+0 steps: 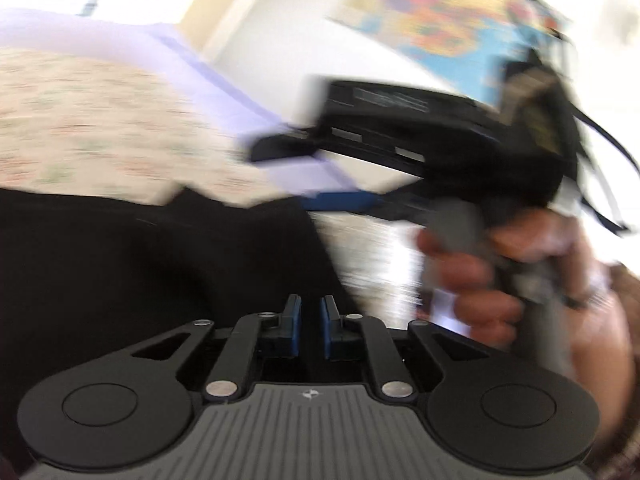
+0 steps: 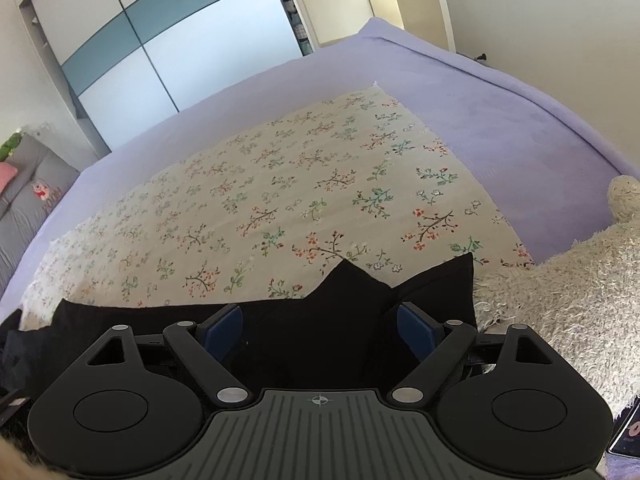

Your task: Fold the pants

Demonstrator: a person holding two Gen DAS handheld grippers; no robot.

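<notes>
Black pants (image 2: 344, 308) lie on a floral cloth (image 2: 280, 200) on the bed, right in front of my right gripper (image 2: 320, 330). That gripper is open, its blue pads wide apart above the black fabric. In the blurred left wrist view the pants (image 1: 160, 264) fill the left and middle. My left gripper (image 1: 311, 320) hovers over them with its blue pads close together and a narrow gap between them; nothing shows in the gap. The right gripper (image 1: 420, 132) and the hand holding it show to the upper right of it.
The bed has a lilac sheet (image 2: 500, 112). A fluffy white plush toy (image 2: 568, 280) lies at the right next to the pants. A wardrobe with sliding doors (image 2: 160, 40) stands beyond the bed. A colourful map (image 1: 448, 20) hangs on the wall.
</notes>
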